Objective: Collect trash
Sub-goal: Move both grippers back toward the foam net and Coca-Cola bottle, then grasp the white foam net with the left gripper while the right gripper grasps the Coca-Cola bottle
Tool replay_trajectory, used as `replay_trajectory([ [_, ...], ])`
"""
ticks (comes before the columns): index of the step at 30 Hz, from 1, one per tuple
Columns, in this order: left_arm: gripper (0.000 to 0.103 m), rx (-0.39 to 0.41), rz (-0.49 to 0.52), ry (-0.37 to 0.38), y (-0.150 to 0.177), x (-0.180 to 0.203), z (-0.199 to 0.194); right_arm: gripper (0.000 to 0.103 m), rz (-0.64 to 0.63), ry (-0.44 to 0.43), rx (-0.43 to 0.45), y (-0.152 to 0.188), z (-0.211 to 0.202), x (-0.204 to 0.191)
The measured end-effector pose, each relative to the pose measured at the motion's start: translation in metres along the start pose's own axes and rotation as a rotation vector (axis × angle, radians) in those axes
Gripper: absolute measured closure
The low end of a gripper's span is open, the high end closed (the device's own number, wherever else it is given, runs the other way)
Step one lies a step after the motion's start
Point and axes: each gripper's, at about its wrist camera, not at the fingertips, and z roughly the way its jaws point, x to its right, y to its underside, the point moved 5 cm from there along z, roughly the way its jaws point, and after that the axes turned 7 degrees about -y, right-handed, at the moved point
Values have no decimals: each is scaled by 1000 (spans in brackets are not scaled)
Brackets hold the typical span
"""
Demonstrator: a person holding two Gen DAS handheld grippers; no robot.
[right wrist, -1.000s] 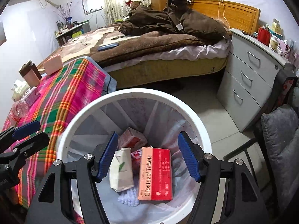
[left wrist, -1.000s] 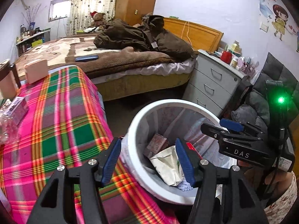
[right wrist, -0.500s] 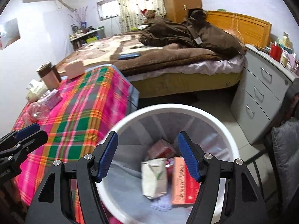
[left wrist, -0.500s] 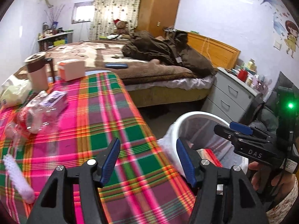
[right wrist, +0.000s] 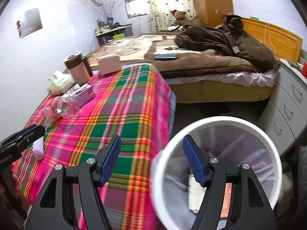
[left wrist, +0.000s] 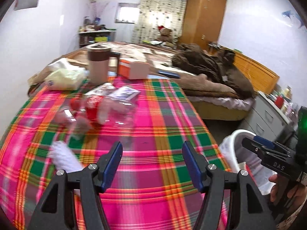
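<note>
Both the left gripper (left wrist: 151,163) and the right gripper (right wrist: 151,159) are held open and empty. A crushed plastic bottle (left wrist: 99,109) lies near the table's (left wrist: 172,126) left edge, the waste bin (right wrist: 276,164) beside its right edge for drops.

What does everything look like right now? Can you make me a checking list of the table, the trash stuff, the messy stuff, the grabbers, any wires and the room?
Surface: table with plaid cloth, mostly bare at the near end.
Job's things: white bin beside the table, with boxes and paper inside; crumpled clear plastic bottle and white fluffy piece lie on the cloth.
Clutter: brown mug, orange and white box, tissue pack, small purple box.
Grippers: left gripper open and empty, jaws just opening wider; right gripper open and empty, at the bin's rim.
Cables: nothing seen.
Surroundings: bed with brown coat, grey drawers, wardrobe.
</note>
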Motion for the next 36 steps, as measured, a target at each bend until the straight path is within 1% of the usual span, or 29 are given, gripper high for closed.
replay_trajectory([
  [2, 37, 3, -16, -23, 0, -14, -2, 35, -18, -13, -1, -2, 4, -10],
  [5, 35, 30, -14, -100, -1, -31, -8, 35, -41, -43, -1, -4, 10, -24],
  [8, 30, 20, -41, -124, 1, -50, -9, 35, -65, -78, -8, -6, 16, -38],
  [12, 29, -6, -75, -172, 8, -75, -5, 35, -124, -139, -8, -12, 26, -63],
  [15, 29, -31, -112, -197, 16, -92, 0, 35, -169, -172, -12, -17, 34, -81],
  [18, 29, -48, -125, -230, 21, -104, 4, 35, -208, -197, -20, -22, 44, -99],
  [21, 28, -72, -151, -222, 26, -111, 11, 35, -223, -203, -21, -29, 53, -109],
  [24, 28, -92, -168, -222, 31, -116, 18, 35, -234, -244, -20, -35, 61, -120],
  [28, 27, -162, -221, -197, 44, -120, 34, 35, -259, -263, -37, -42, 75, -135],
  [32, 27, -156, -209, -205, 47, -116, 36, 35, -297, -272, -52, -48, 88, -149],
  [36, 27, -166, -154, -210, 45, -109, 43, 35, -347, -311, -68, -51, 97, -166],
])
